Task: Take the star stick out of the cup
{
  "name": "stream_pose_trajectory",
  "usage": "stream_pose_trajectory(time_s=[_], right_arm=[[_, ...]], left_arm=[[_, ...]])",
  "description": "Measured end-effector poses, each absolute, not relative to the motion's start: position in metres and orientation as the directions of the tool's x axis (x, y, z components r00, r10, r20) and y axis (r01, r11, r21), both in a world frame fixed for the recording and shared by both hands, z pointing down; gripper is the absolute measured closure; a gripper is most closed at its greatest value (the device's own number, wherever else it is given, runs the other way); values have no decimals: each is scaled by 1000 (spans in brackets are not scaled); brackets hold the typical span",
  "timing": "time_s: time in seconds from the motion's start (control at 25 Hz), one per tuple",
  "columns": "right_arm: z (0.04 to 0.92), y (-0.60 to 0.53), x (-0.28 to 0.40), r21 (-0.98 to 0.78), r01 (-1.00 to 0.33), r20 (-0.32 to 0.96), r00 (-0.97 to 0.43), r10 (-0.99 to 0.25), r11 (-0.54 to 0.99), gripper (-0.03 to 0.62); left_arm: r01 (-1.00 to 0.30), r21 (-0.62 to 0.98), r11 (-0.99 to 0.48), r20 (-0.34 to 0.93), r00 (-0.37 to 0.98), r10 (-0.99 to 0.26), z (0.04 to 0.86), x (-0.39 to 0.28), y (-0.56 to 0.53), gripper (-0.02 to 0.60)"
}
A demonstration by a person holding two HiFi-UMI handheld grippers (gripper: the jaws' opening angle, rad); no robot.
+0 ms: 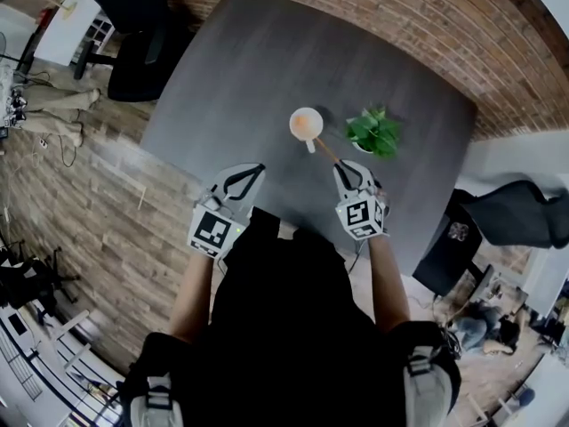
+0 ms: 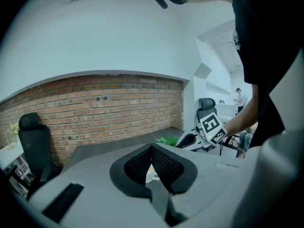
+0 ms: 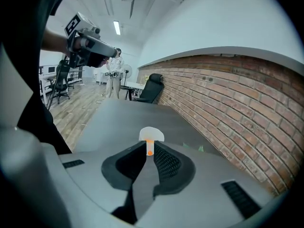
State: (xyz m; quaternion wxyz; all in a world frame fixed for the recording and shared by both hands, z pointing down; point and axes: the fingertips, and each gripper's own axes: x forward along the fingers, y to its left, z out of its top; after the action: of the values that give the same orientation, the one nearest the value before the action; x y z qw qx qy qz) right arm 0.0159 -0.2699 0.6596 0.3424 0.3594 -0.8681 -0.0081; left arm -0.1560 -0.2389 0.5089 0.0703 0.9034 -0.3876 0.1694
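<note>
Holding: the right gripper [image 3: 149,150] has its jaws drawn in on the near end of the stick [image 1: 327,151]. The orange shaft shows between the tips in the right gripper view. I read this as a grip, not a near miss.
Left gripper [image 1: 251,174]: jaws together at the tips with nothing between them. It hangs over the near part of the table [image 1: 249,69], idle.
Stick, where: the far end is at the cup [image 1: 306,124] and the near end is in the right jaws. I cannot pick out the star itself, so I judge it not yet clear of the cup.
Stick, axis: from the head view it slants from the cup back toward me and to my right. From the right gripper view it runs straight ahead along the jaw line, with the cup dead ahead.
Nearer hand: the right, already on the stick. The left is well apart, on the cup's other side.
Next move (judgement): draw the stick up and back along its own axis. A sideways pull could drag on the rim and tip the cup.
Neighbours: the plant [image 1: 374,132] stands just right of the cup, near the stick's line. I will keep the withdrawal off that side.
</note>
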Motion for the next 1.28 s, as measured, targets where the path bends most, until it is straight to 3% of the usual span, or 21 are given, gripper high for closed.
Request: stream_pose_trajectory(time_s=[0.44,1.28], right_arm=[[680,-286,7,278,-580,622,-499,-604,766,517],[706,-301,-3,292,-580,667,-447,-597,761,567]], left_arm=[[-732,10,-681,371,635,-677,512,-159,-240,580],[-744,12,-668,384,620,-684,515,-182,-237,580]])
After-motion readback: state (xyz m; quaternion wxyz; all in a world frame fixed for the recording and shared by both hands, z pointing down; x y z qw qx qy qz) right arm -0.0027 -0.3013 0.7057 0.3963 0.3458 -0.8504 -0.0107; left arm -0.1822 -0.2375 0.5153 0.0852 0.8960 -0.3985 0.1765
